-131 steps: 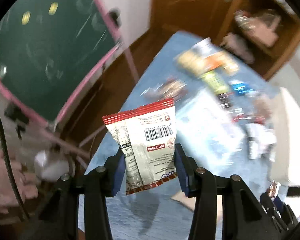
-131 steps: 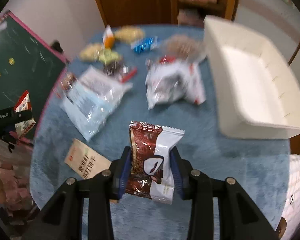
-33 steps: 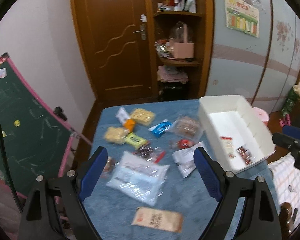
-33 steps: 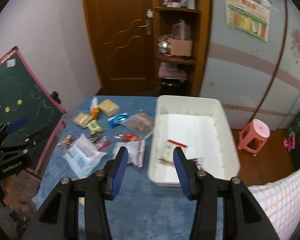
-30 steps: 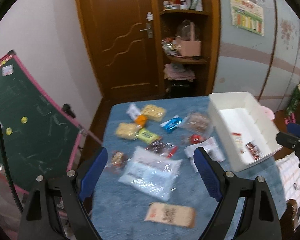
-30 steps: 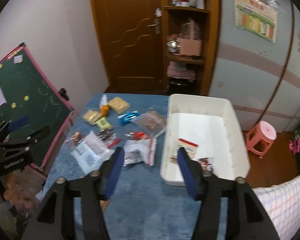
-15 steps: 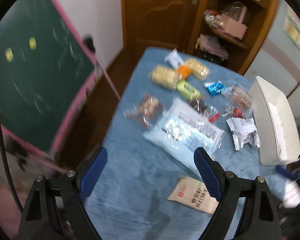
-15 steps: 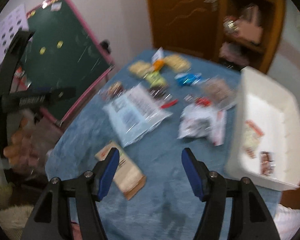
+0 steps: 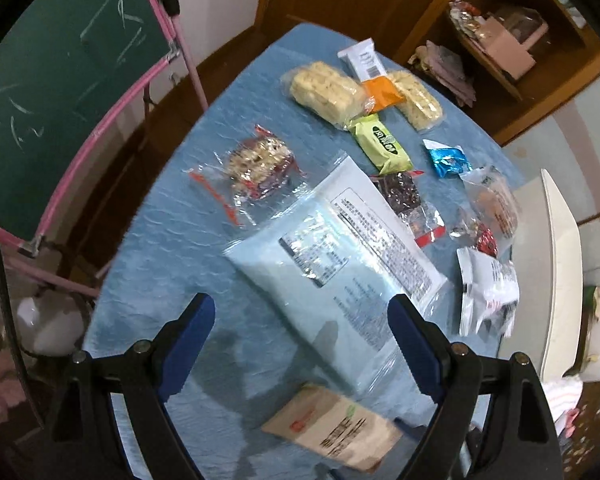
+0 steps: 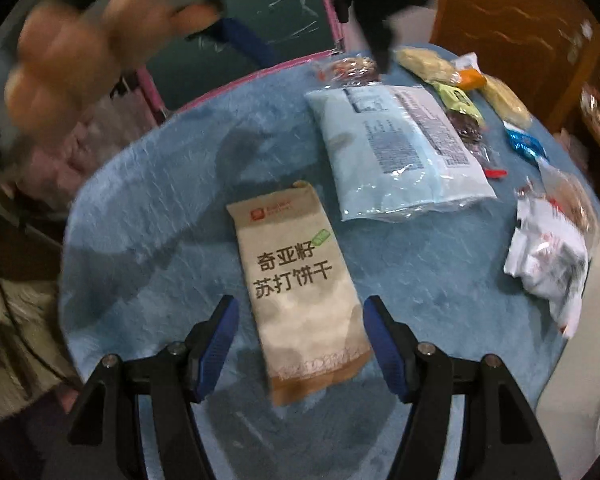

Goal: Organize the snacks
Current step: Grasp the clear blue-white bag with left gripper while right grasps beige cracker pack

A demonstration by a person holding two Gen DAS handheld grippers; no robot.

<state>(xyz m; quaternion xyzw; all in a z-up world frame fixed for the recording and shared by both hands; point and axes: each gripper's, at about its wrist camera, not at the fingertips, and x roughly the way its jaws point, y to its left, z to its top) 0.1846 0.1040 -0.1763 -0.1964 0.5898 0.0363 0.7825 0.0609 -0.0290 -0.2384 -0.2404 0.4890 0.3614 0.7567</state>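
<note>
the right gripper (image 10: 300, 320) stands open with nothing held, above the brown cracker pack (image 10: 300, 292) that lies flat on the blue table cover (image 10: 159, 208). the left gripper (image 9: 300, 328) is open and empty too, over the near end of the big pale blue bag (image 9: 336, 264), with the cracker pack just below it. small snacks lie beyond the bag, among them a green bar (image 9: 382, 144) and a blue wrapper (image 9: 448, 159). the white bin (image 9: 562, 280) stands at the right edge. a blurred hand (image 10: 79, 44) is at upper left in the right view.
</note>
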